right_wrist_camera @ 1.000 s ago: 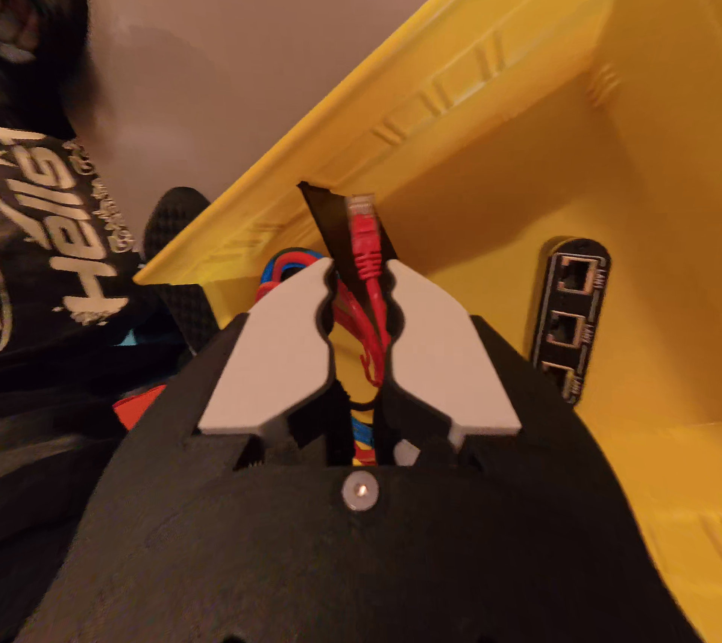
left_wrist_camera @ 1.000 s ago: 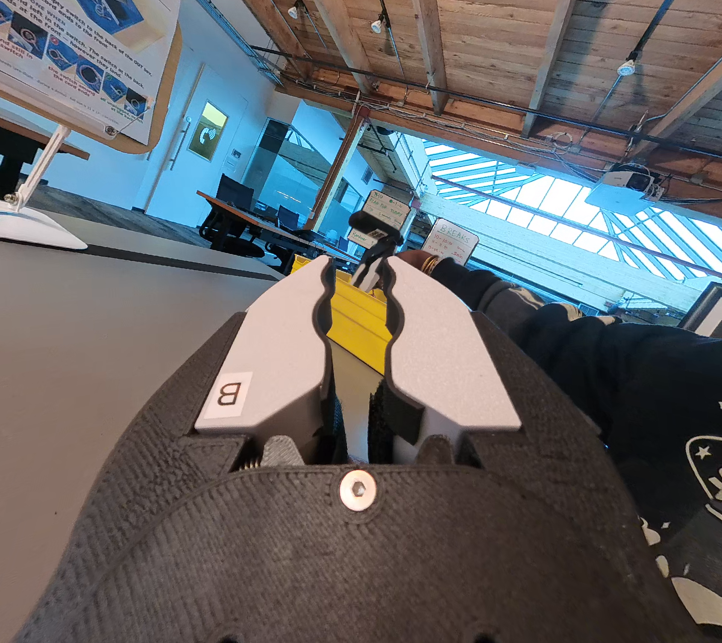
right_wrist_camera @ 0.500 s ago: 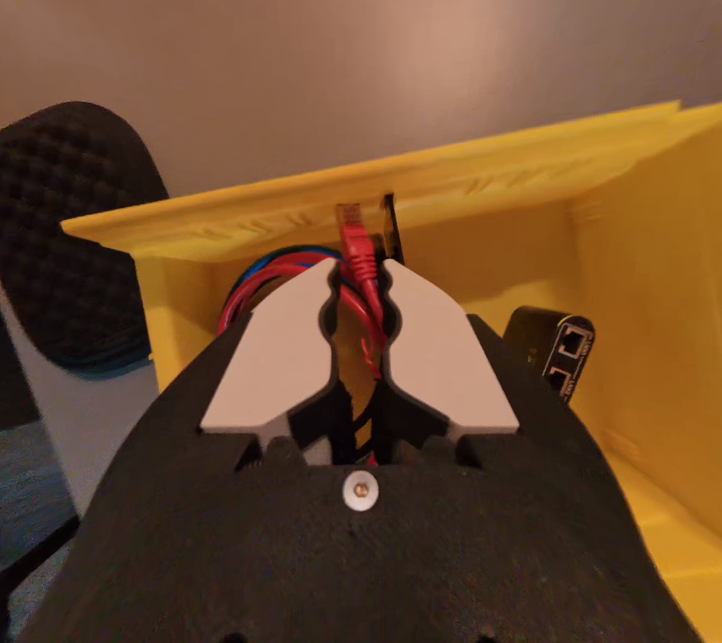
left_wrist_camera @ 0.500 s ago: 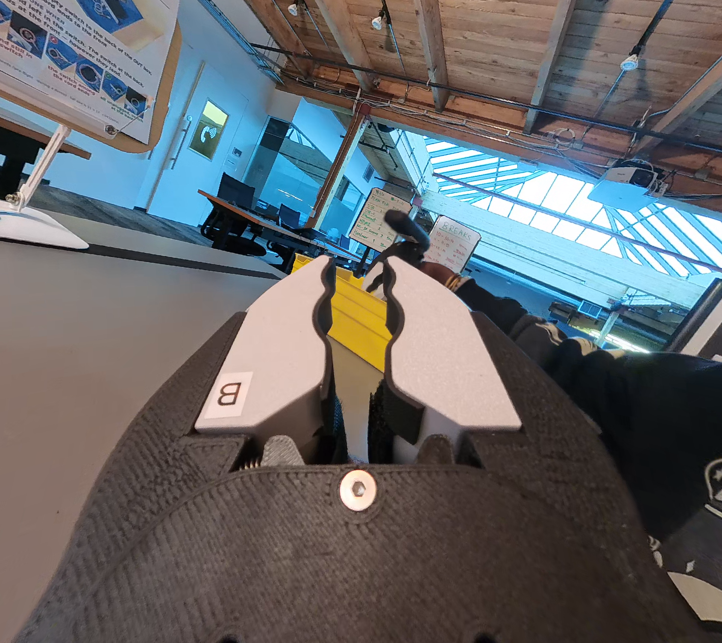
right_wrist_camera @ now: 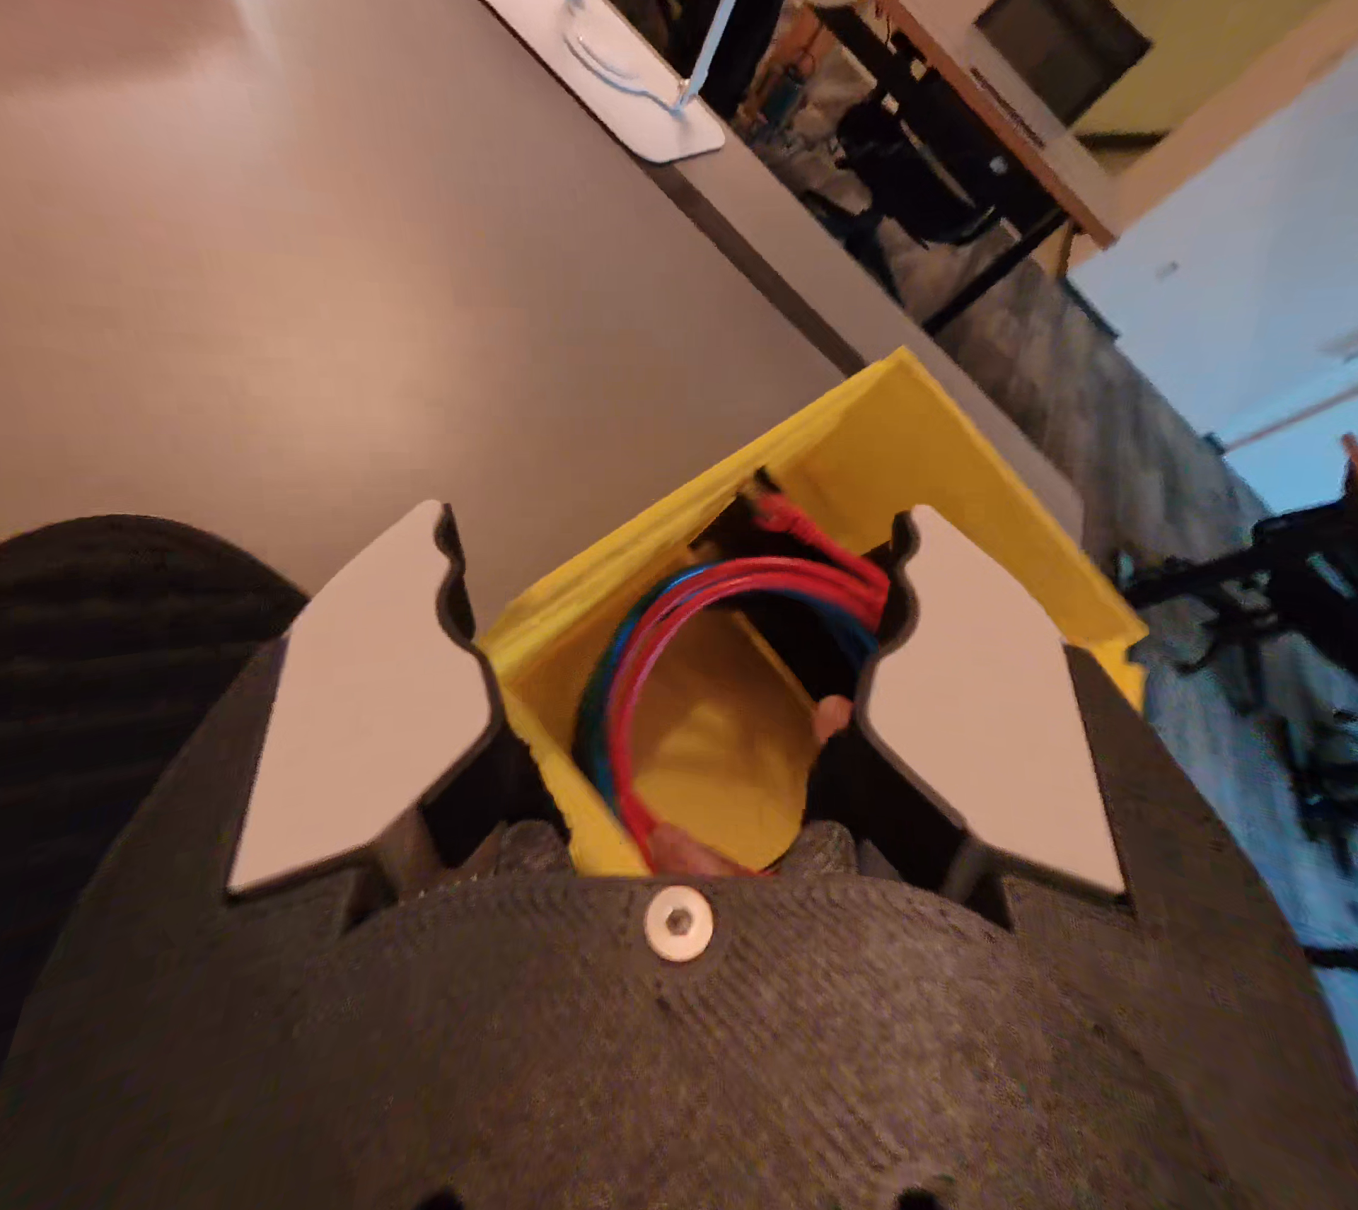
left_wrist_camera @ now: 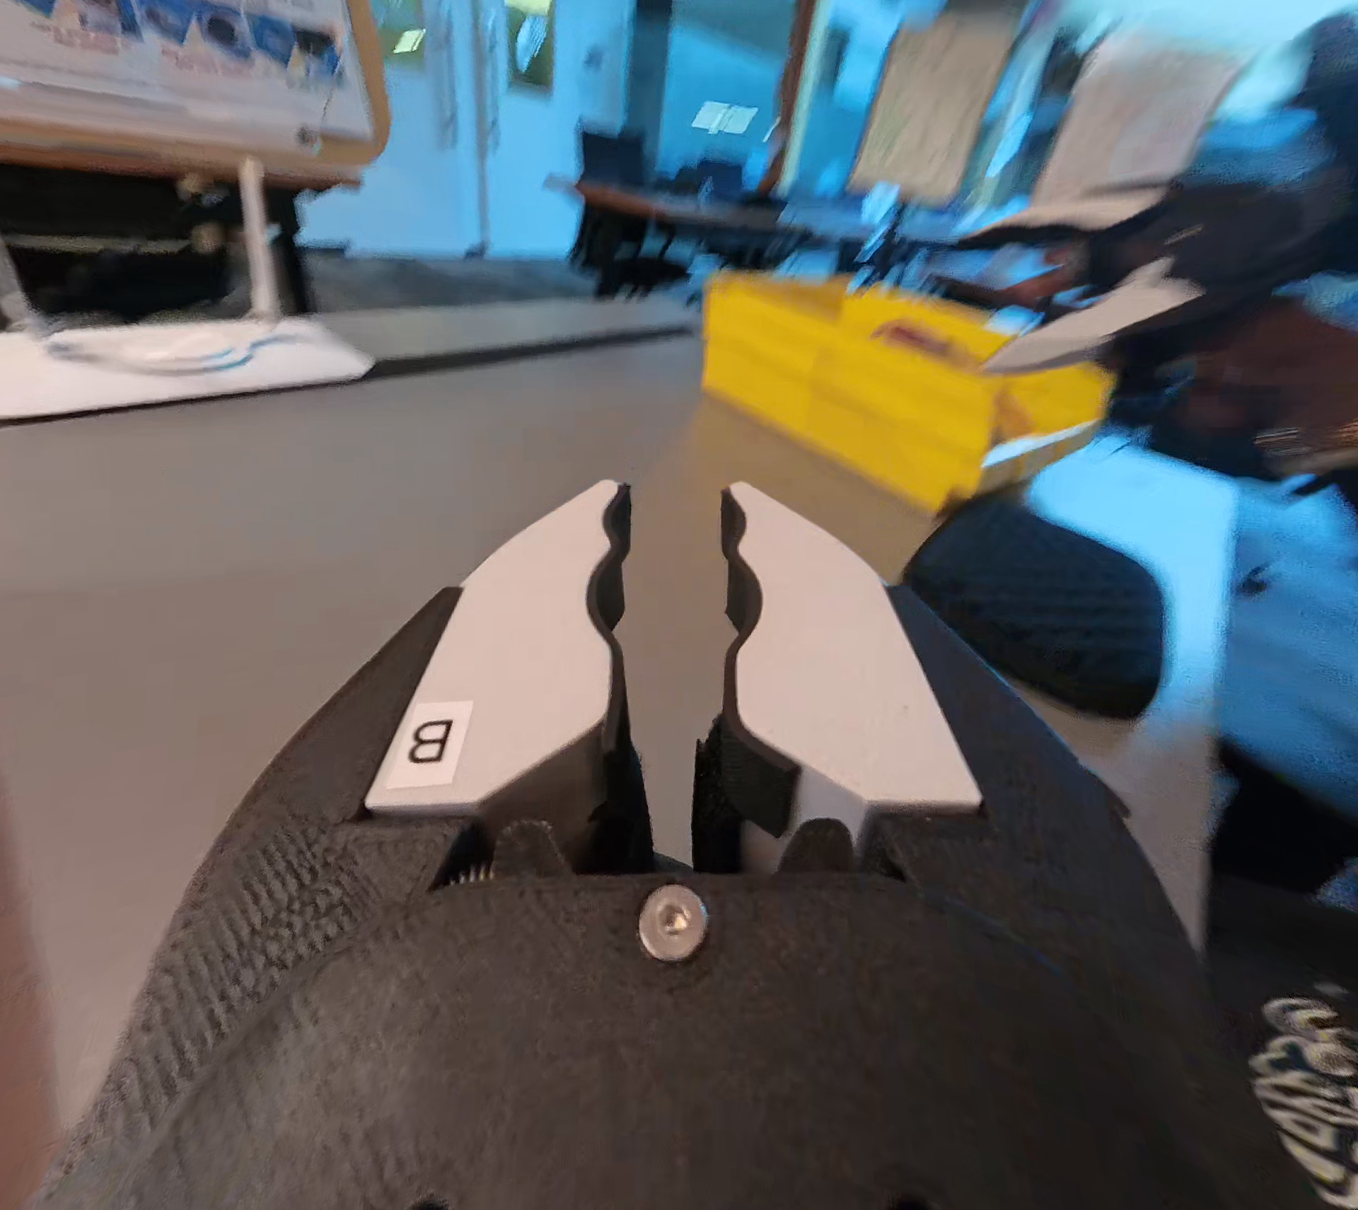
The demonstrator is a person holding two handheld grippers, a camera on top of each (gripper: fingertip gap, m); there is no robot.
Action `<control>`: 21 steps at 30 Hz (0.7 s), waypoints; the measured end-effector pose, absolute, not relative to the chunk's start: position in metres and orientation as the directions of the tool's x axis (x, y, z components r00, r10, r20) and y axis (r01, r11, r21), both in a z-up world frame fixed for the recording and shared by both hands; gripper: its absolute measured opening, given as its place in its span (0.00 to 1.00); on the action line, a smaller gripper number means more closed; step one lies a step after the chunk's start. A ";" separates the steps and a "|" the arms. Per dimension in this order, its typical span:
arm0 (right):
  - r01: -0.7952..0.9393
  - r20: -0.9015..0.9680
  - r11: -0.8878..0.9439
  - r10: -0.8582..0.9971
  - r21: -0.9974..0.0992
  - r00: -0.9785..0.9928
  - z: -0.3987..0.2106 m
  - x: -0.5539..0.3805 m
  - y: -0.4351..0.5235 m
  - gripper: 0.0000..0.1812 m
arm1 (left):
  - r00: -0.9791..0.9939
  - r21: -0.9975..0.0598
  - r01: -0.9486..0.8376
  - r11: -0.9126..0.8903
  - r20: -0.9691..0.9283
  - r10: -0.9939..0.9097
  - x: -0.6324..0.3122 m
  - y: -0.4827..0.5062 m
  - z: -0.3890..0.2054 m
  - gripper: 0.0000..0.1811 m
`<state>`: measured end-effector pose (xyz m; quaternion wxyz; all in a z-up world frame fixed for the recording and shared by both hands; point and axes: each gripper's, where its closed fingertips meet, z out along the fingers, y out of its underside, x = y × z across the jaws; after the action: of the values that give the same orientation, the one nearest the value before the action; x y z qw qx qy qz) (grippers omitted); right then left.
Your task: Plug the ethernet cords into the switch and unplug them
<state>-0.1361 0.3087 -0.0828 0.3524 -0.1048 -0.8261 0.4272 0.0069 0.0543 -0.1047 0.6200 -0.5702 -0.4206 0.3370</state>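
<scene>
I am holding my right gripper [right_wrist_camera: 676,528] wide open above the yellow bin [right_wrist_camera: 977,499], gripping nothing. The red ethernet cord [right_wrist_camera: 735,579] is lying coiled with a blue cord [right_wrist_camera: 595,690] inside that bin, its plug [right_wrist_camera: 771,517] resting against the far wall. The switch is not showing in either view now. My left gripper [left_wrist_camera: 674,499] is hanging slightly open and empty over the grey desk [left_wrist_camera: 294,513], well apart from the bin. To do this well, I am thinking I should come down squarely on the red plug's boot, close firmly, and keep it straight rather than tilted before seeking a port.
</scene>
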 end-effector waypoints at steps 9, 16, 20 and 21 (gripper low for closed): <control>0.191 0.271 0.614 0.578 -0.766 -0.770 -0.164 -0.106 0.296 0.53 | 0.209 -0.924 0.267 -0.272 -0.220 0.953 0.007 0.029 -0.131 0.18; 0.183 0.388 0.664 0.613 -0.725 -0.688 -0.172 -0.127 0.284 0.32 | 0.163 -0.887 0.308 -0.344 -0.307 0.938 0.007 0.014 -0.134 0.22; 0.167 0.419 0.683 0.603 -0.712 -0.679 -0.174 -0.132 0.272 0.19 | 0.174 -0.888 0.302 -0.348 -0.307 0.936 0.008 0.015 -0.133 0.24; 0.184 0.397 0.675 0.607 -0.714 -0.688 -0.174 -0.131 0.267 0.20 | 0.180 -0.892 0.292 -0.345 -0.303 0.936 0.009 0.016 -0.130 0.24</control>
<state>-0.1309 0.2669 -0.1744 0.3202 -0.2309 -0.8573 0.3304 0.0091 0.0159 -0.1304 0.3534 -0.6820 -0.4501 0.4555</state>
